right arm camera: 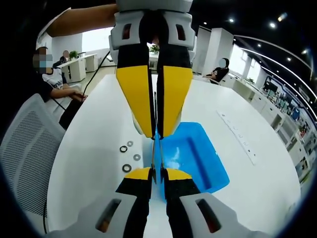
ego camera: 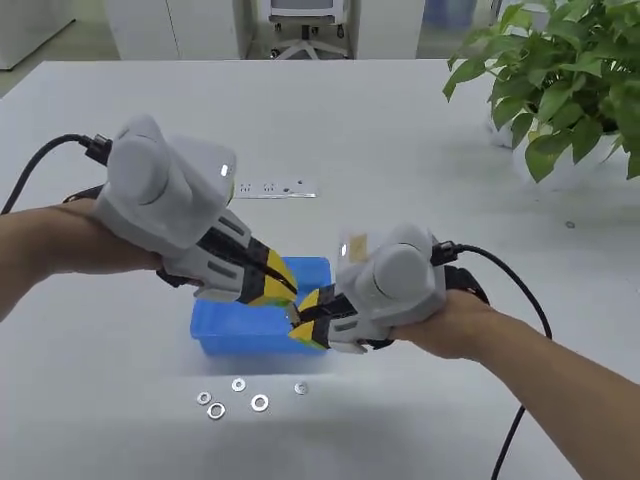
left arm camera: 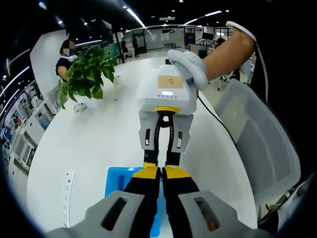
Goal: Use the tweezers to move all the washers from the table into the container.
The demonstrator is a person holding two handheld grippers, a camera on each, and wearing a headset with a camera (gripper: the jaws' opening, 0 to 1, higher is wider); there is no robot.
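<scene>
Head view: my left claw (ego camera: 275, 283) and right claw (ego camera: 300, 325) stood tip to tip over the blue container (ego camera: 235, 335); five washers (ego camera: 238, 396) lay on the counter (ego camera: 400, 150) near it. Left gripper view: left jaws were together. Right gripper view: both claws were clamped on the tweezers (right arm camera: 154, 158).

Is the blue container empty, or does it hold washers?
Empty, as far as visible: the blue container shows a bare floor, and the washers lie on the table beside it. Jaws hide part of it.

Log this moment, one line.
left gripper: shut on thin metal tweezers | right gripper: shut on tweezers | five metal ring washers: on white table | blue plastic container: below grippers
</scene>
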